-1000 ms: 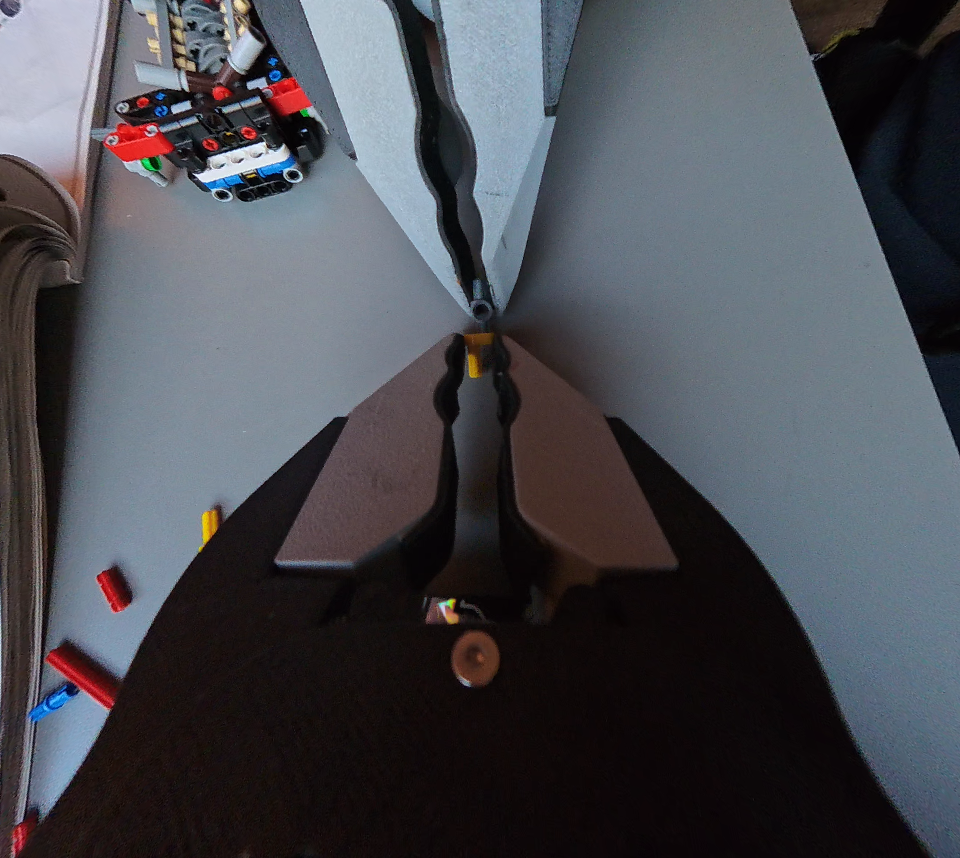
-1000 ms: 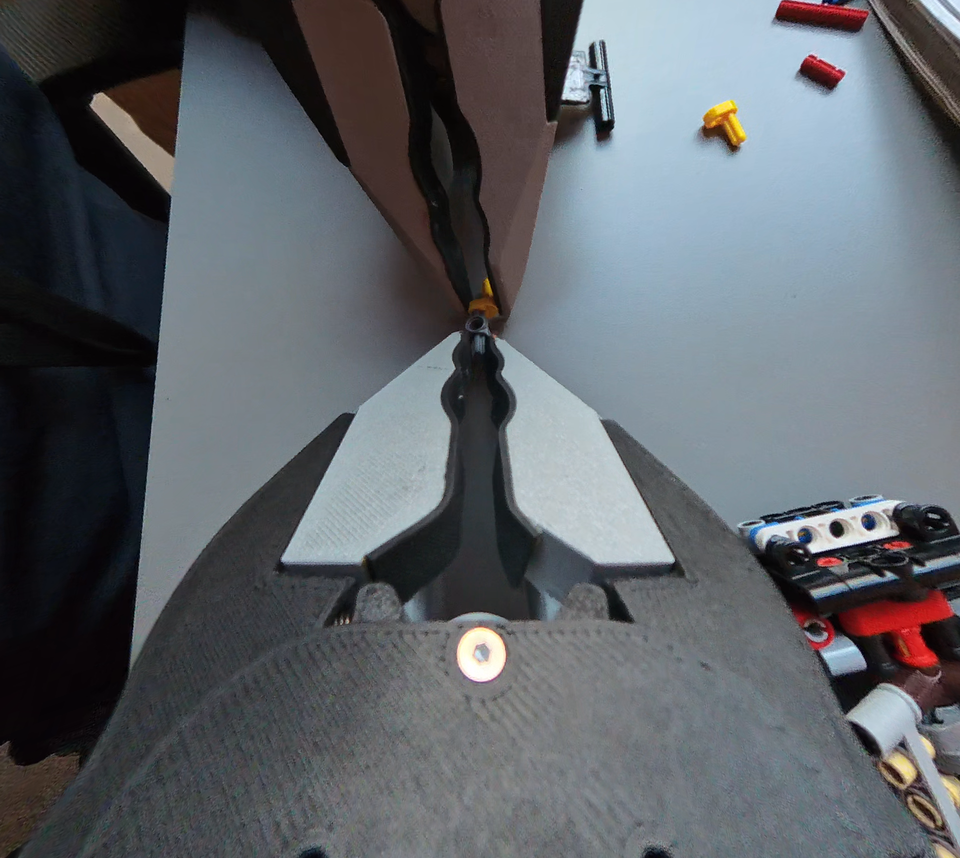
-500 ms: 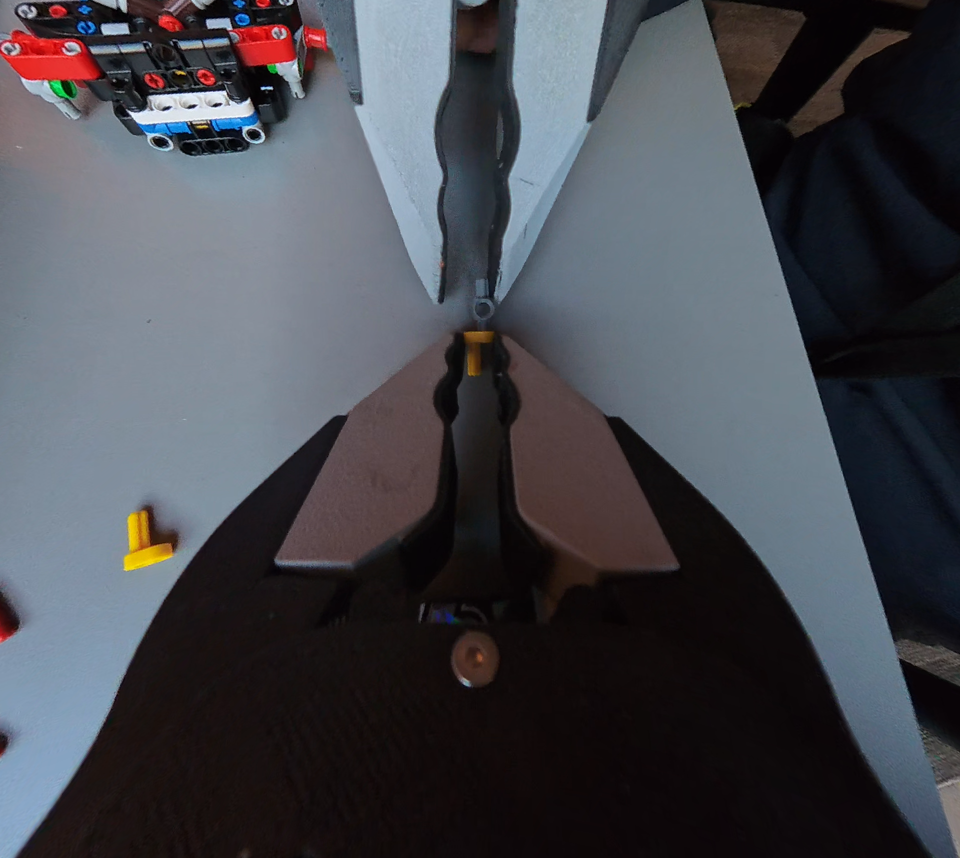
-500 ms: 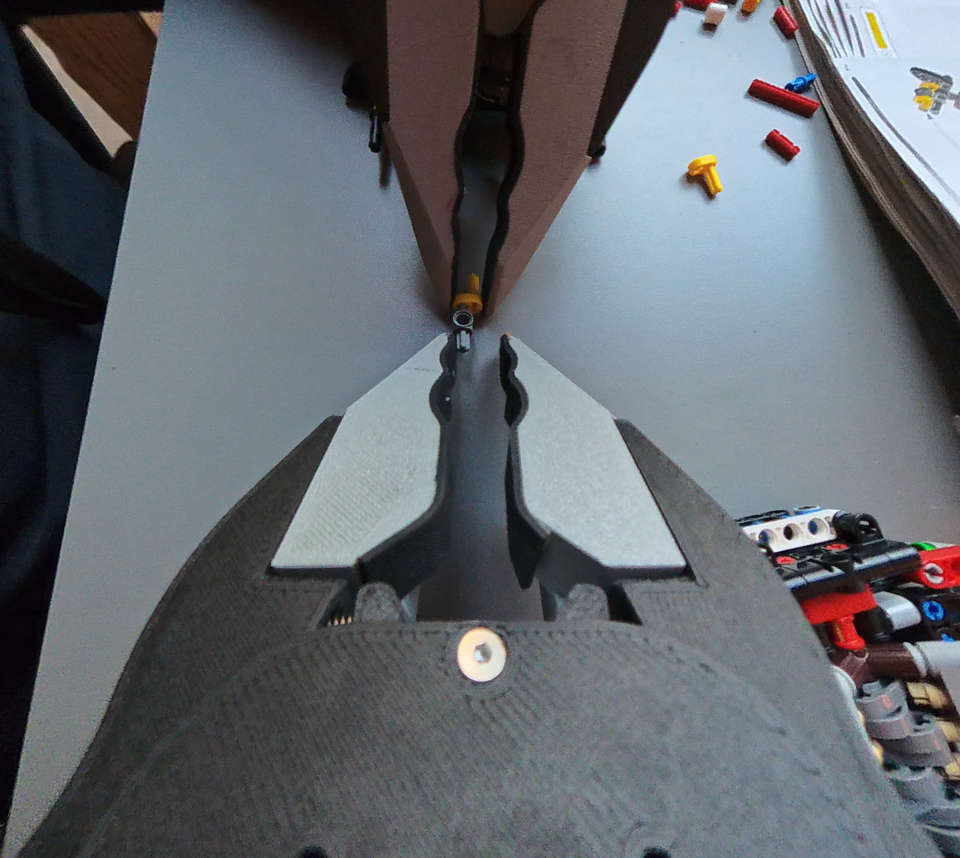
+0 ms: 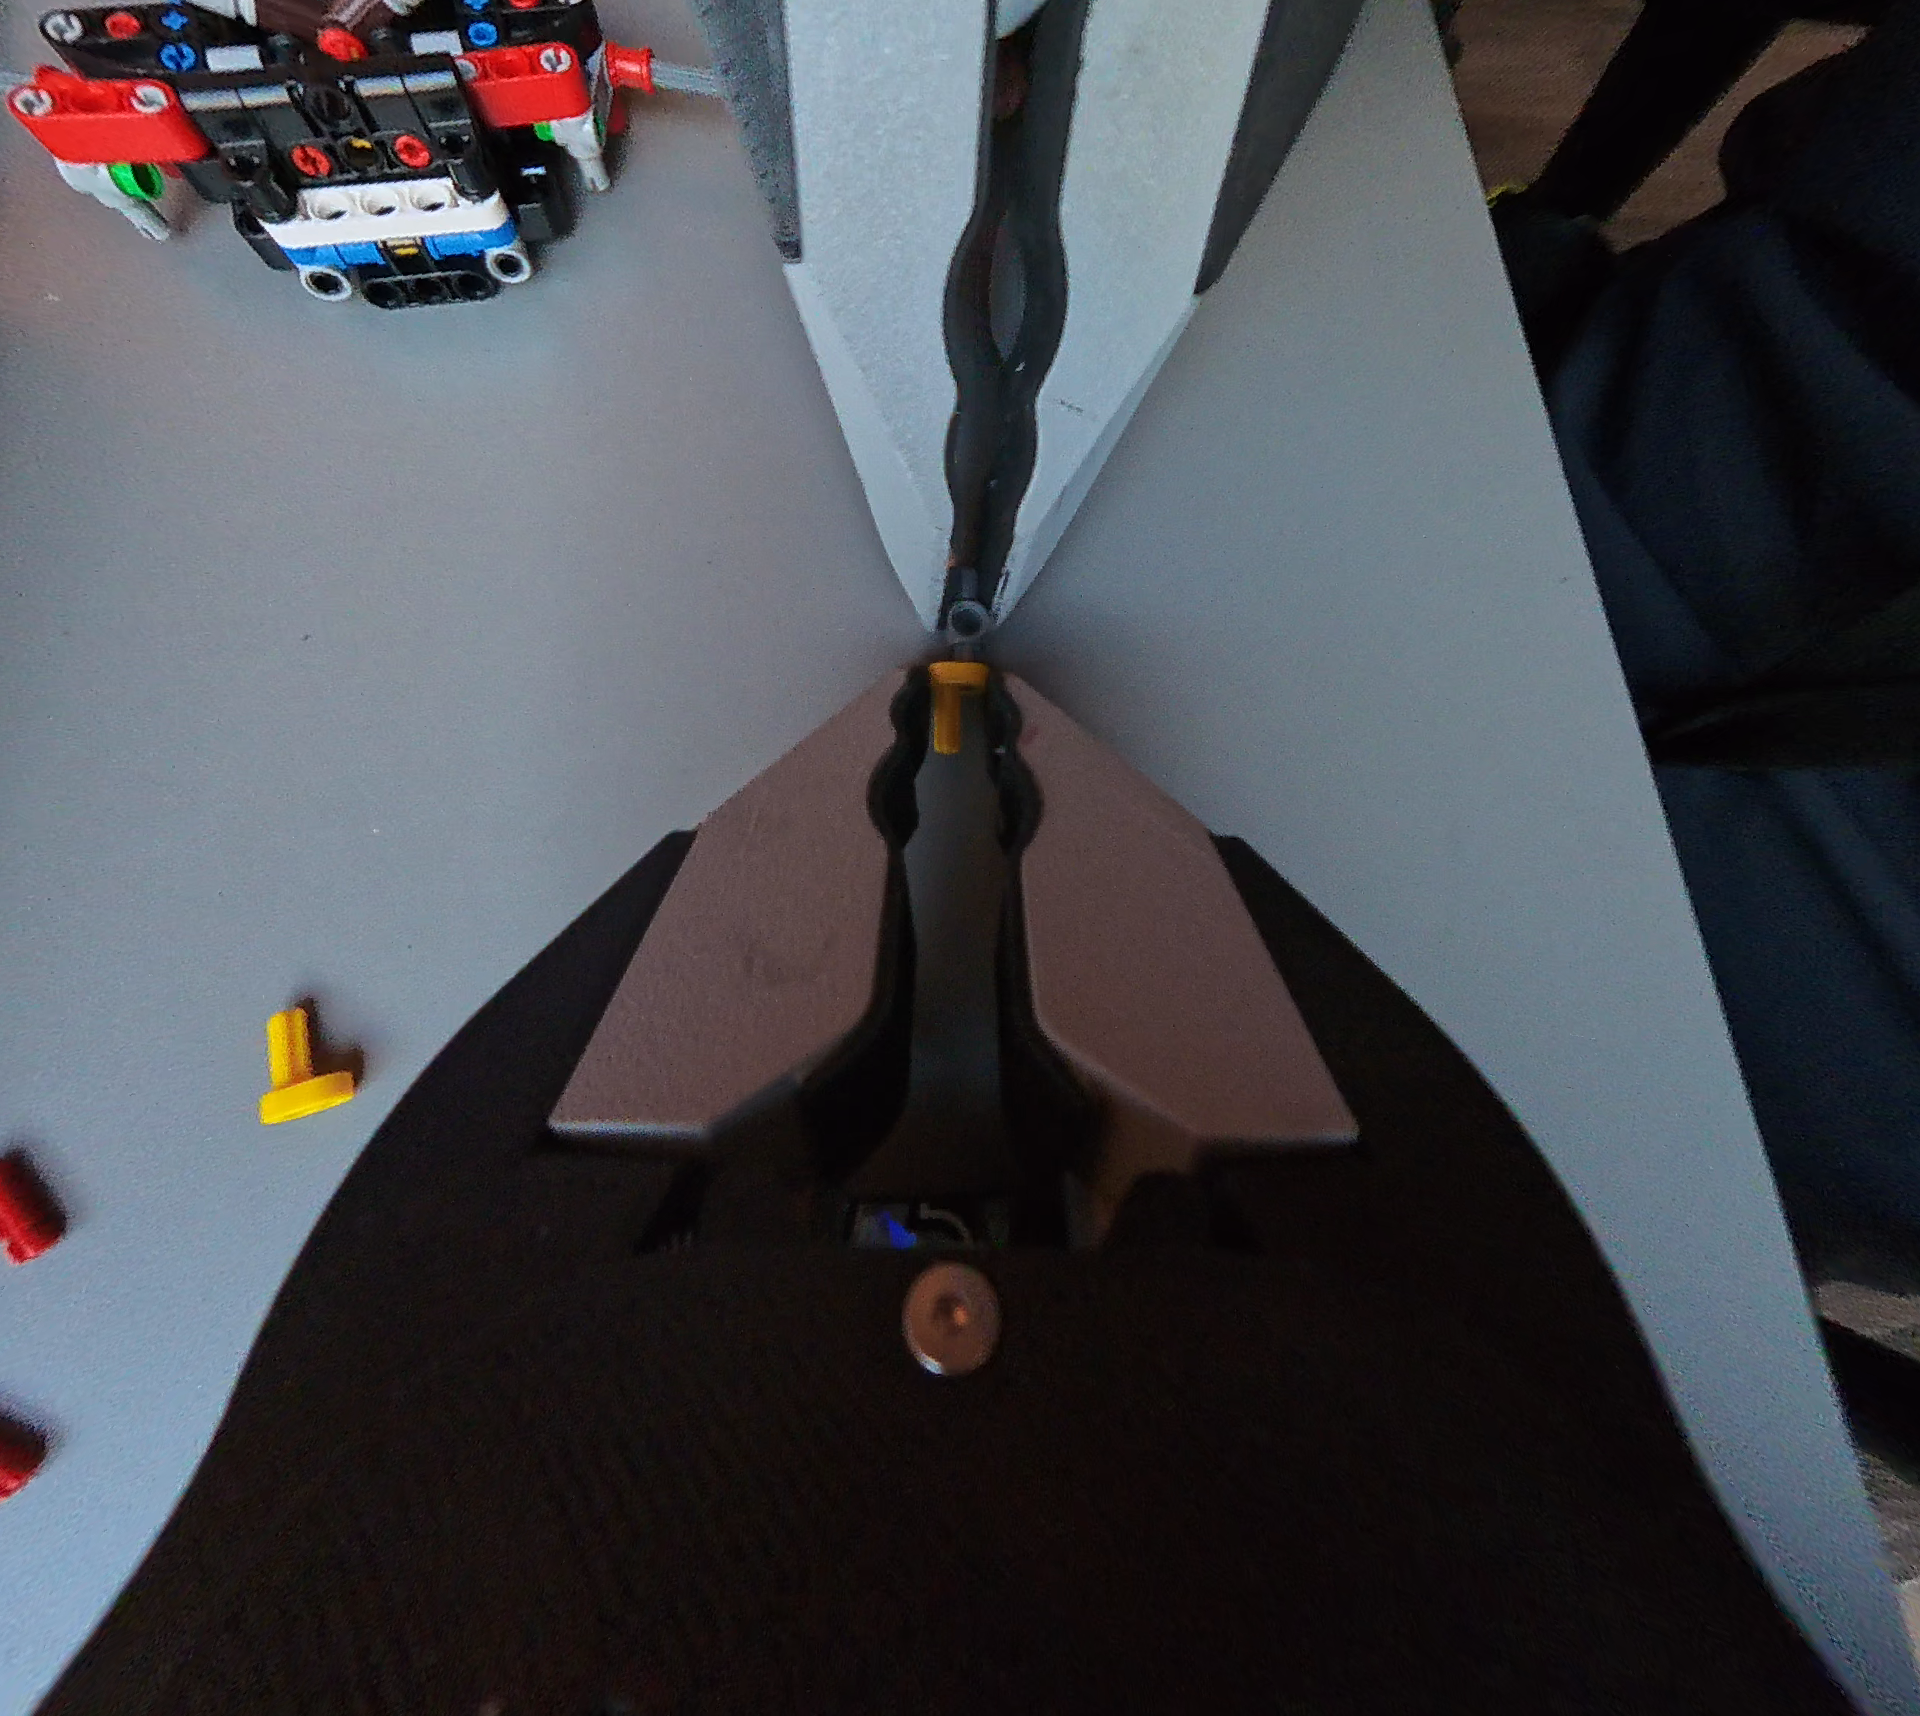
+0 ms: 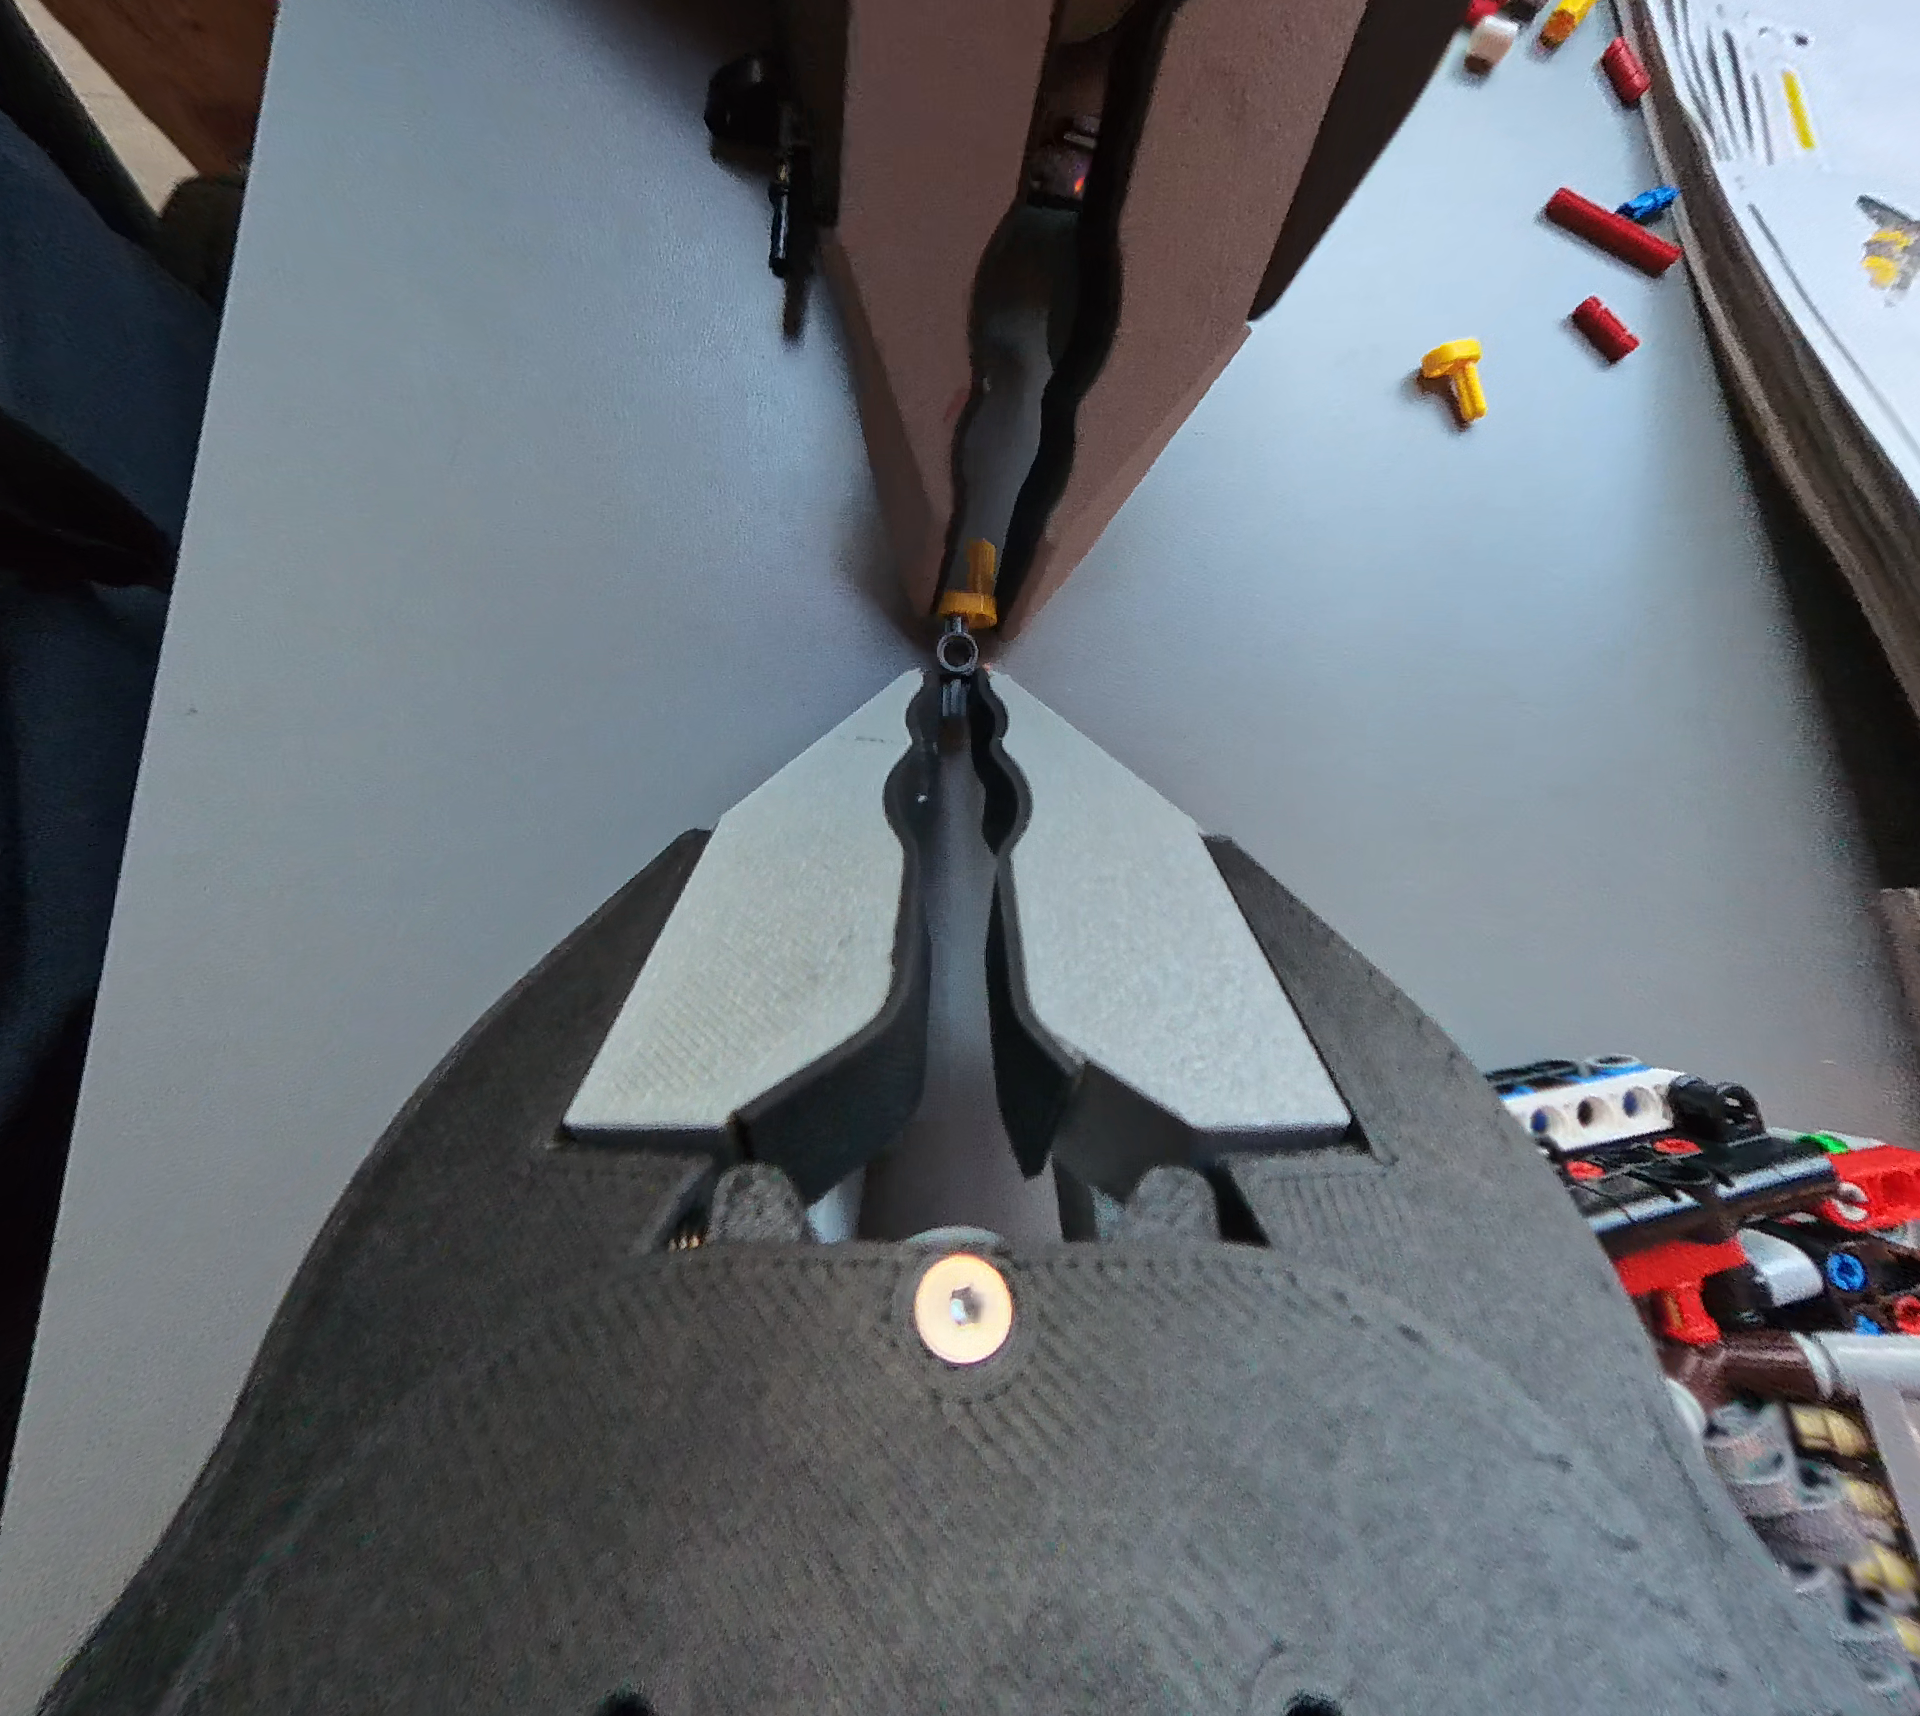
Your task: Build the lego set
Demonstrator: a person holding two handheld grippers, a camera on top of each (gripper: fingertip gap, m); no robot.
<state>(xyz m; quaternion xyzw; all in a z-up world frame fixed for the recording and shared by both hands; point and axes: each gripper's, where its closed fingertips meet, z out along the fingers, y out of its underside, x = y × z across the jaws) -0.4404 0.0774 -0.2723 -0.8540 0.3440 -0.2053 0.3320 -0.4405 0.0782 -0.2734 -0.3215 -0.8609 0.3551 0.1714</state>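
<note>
The right gripper [image 6: 958, 698] has closed again on the dark grey connector [image 6: 956, 654] — tip to tip, at frame centre, with the left gripper [image 5: 958, 698], clamped on the yellow pin [image 5: 951, 702]; both long axes run in line.

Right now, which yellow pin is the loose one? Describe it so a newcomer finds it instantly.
Start at the grey table and find the stack of printed sheets along its edge. Beside it lie scattered red pieces; the loose yellow pin rests flat among them. The other yellow pin is clamped in the left gripper, off the table.
</note>
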